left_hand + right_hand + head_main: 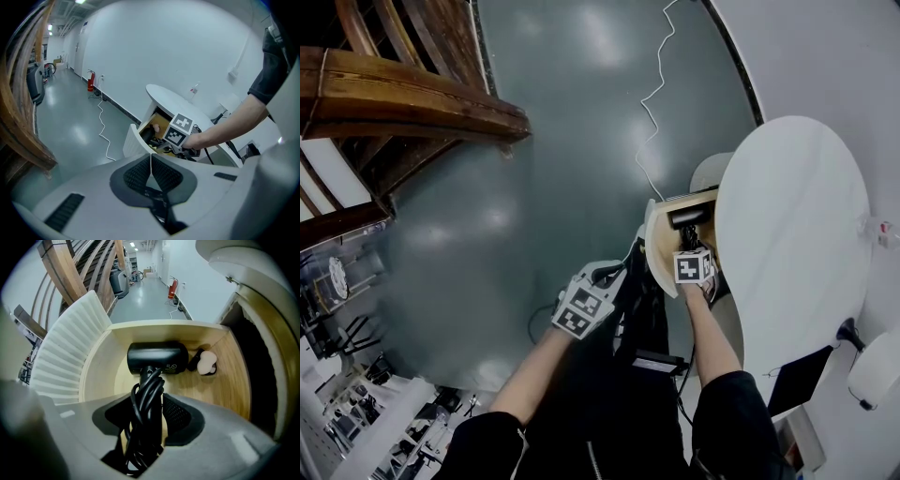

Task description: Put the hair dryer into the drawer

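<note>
Low inside the open pale wooden drawer (101, 380), the black hair dryer (157, 358) points barrel-down. Whether it rests on the drawer floor or is just above it I cannot tell. Its handle, wound in black cord, rises between the jaws of the right gripper (149, 405), which stand wide yet press on that bundle from both sides. At 3 o'clock of the barrel lies a small cream-and-black object (206, 363), near but apart; at 9 o'clock curves the ribbed white drawer front (65, 357). To do this step well, I judge the barrel should settle flat mid-drawer, clear of that object, before the jaws let go, with the cord kept below the rim. The left gripper (151, 165), jaws together on nothing, hangs at 8 o'clock of the drawer in the head view. The drawer opens from under the round white worktop (792, 234).
</note>
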Motion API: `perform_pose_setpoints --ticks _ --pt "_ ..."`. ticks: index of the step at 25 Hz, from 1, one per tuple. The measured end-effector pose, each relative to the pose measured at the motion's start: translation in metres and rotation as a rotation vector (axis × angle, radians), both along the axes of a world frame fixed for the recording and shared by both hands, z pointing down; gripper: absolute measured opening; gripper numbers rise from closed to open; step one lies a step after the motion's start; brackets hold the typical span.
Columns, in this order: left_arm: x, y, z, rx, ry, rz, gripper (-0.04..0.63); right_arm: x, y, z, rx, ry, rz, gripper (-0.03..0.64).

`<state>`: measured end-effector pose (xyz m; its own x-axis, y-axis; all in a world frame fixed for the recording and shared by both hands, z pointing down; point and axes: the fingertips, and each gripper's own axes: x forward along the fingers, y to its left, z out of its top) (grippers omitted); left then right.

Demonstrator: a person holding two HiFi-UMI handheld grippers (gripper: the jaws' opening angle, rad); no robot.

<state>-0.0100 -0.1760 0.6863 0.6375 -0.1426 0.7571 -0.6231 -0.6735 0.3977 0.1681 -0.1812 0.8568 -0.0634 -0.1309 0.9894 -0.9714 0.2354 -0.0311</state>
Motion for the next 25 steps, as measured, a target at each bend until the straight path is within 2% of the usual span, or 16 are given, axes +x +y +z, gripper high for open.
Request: perform_pose_setpoints --ticks 18,22,25 --pt "-0.005 0.015 0.001 -0.001 -0.016 0.011 0.018 -0.004 -0.001 0.002 0.01 -0.031 -0.035 0.199" --pt "-0.006 0.018 0.002 0.006 -0.026 0.021 0.018 -0.002 0.006 0.005 -0.003 -0.01 -0.024 0.199" --pt "-0.005 0.016 0.0 0.015 -0.025 0.021 0.018 -0.003 0.0 -0.001 0.046 0.024 -0.042 0.198"
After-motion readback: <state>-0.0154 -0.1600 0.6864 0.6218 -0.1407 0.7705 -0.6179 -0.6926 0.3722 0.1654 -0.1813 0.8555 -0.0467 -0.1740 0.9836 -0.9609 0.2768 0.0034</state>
